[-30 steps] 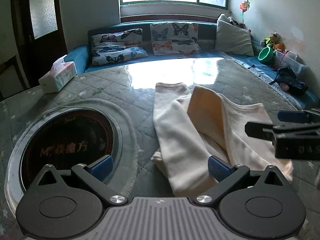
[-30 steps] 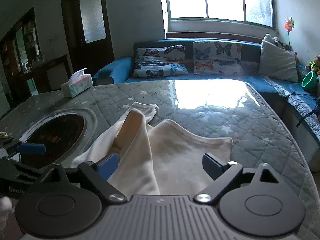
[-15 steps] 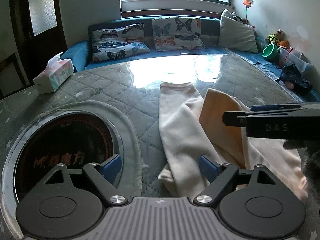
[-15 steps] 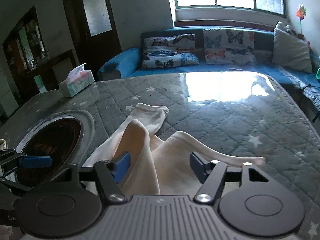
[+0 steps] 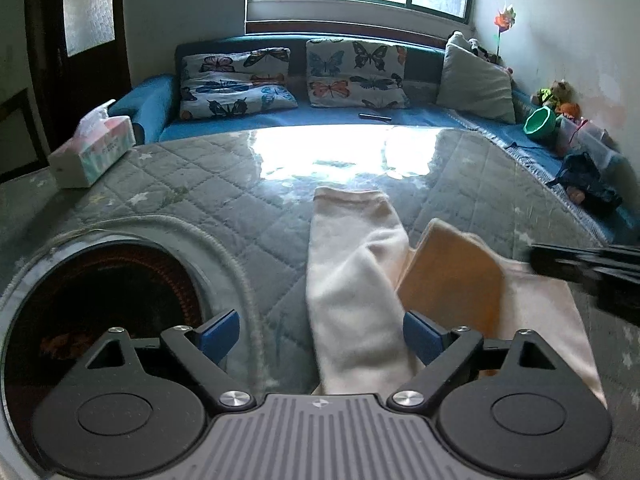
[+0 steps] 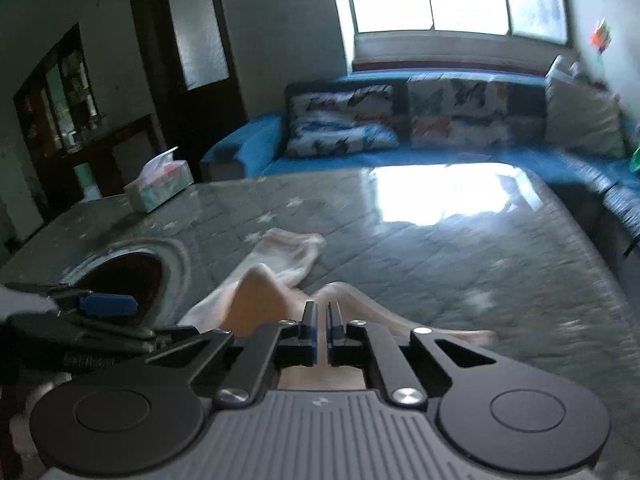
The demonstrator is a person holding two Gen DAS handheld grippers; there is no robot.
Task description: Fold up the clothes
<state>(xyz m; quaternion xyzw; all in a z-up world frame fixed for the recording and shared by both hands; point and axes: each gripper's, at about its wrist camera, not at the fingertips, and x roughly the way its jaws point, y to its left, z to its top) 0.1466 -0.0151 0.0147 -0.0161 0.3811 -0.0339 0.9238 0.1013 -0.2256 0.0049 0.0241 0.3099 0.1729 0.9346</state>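
Note:
A cream garment point(image 5: 352, 280) lies rumpled on the quilted grey table cover point(image 5: 200, 200), one long sleeve stretched toward the sofa. A fold of it stands up, showing a peach inner side point(image 5: 452, 276). My left gripper point(image 5: 320, 332) hovers over the near end of the sleeve; its jaws are opening and the pads do not press the cloth. My right gripper point(image 6: 322, 320) is shut on a raised ridge of the garment point(image 6: 292, 252) at its right side. It shows as a dark bar point(image 5: 584, 268) in the left wrist view. The left gripper point(image 6: 108, 306) appears at the left of the right wrist view.
A round dark inset point(image 5: 100, 300) with a raised rim sits in the table at the left. A tissue box point(image 5: 92, 152) stands at the far left edge. Behind the table runs a blue sofa with butterfly cushions point(image 5: 352, 72); a green bowl point(image 5: 540, 120) and toys lie at the right.
The right gripper's jaws went from wide open to shut on the cloth, and it drew back to the right in the left wrist view. The left gripper moved closer over the sleeve.

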